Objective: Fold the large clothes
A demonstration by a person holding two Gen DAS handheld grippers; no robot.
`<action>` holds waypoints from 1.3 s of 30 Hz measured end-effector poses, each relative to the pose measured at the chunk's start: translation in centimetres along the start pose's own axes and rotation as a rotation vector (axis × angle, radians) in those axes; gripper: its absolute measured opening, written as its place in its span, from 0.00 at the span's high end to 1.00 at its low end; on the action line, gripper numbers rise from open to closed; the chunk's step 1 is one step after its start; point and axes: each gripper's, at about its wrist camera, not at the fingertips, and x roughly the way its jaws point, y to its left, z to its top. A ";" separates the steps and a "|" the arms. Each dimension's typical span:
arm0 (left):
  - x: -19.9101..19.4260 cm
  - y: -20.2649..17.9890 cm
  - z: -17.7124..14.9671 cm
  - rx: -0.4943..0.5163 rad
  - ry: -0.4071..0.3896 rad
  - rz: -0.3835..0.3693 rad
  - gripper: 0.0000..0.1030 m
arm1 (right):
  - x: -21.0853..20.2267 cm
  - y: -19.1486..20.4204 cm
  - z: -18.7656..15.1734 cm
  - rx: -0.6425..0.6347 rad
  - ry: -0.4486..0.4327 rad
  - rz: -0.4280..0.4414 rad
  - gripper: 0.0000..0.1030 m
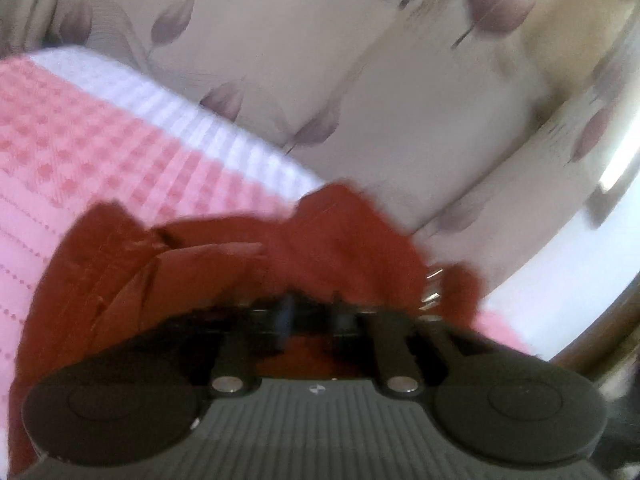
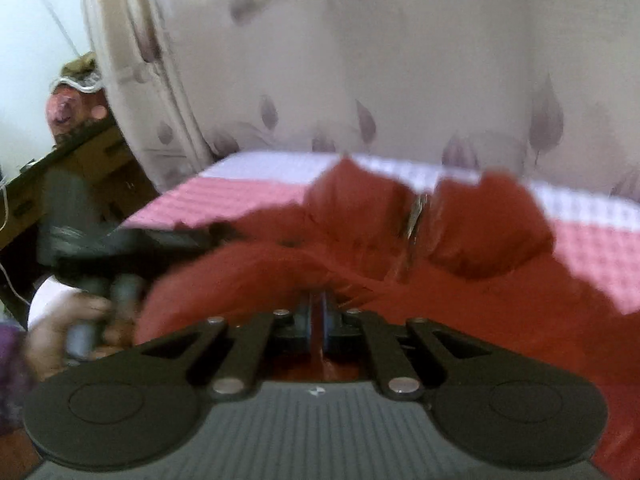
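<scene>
A rust-red garment (image 1: pixel 340 240) lies bunched on a pink checked bedspread (image 1: pixel 80 140). In the blurred left wrist view my left gripper (image 1: pixel 313 314) sits low over the cloth. Its jaws stand a little apart and red fabric shows in the gap, not pinched. In the right wrist view my right gripper (image 2: pixel 319 316) is shut on a thin fold of the red garment (image 2: pixel 480 232), which heaps up ahead of it with a metal zip (image 2: pixel 416 216) showing. To the left there, a person's hand (image 2: pixel 60 328) holds the other gripper's handle at the garment's edge.
A pale curtain with purple leaves (image 2: pixel 360 60) hangs close behind the bedspread's (image 2: pixel 592 248) white border. Cardboard boxes (image 2: pixel 80 176) and clutter stand beyond the bed's left corner. A wooden edge (image 1: pixel 592 340) shows at lower right in the left wrist view.
</scene>
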 end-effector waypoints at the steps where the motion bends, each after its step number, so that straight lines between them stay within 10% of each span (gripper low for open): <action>1: -1.2 -1.4 0.0 0.042 -0.031 -0.033 0.68 | 0.3 -0.5 -0.1 0.030 -0.001 0.004 0.98; 5: -2.2 -7.0 -1.2 0.201 0.002 -0.122 0.68 | 1.1 -2.2 -1.2 0.133 0.011 0.054 1.00; 8: 0.9 -8.7 -3.6 0.316 0.093 -0.056 0.69 | 1.5 -2.3 -1.8 0.141 0.005 0.052 1.00; 14: 2.7 -6.2 -4.6 0.234 0.114 -0.059 0.74 | 0.2 -5.1 -0.9 0.269 0.030 0.142 0.98; 22: 3.1 -5.2 -4.7 0.212 0.103 -0.075 0.74 | -5.5 -15.3 -2.4 0.405 -0.042 -0.044 1.00; 25: 3.3 -4.1 -4.7 0.145 0.112 -0.101 0.75 | -5.2 -17.9 -4.8 0.497 -0.063 0.018 1.00; 36: 2.6 -3.6 -4.8 0.104 0.081 -0.084 0.83 | -4.6 -17.3 -6.0 0.456 -0.119 -0.006 1.00; 39: 0.0 -4.6 -4.0 0.123 0.040 -0.070 0.67 | -6.0 -15.8 -5.4 0.382 -0.103 -0.085 1.00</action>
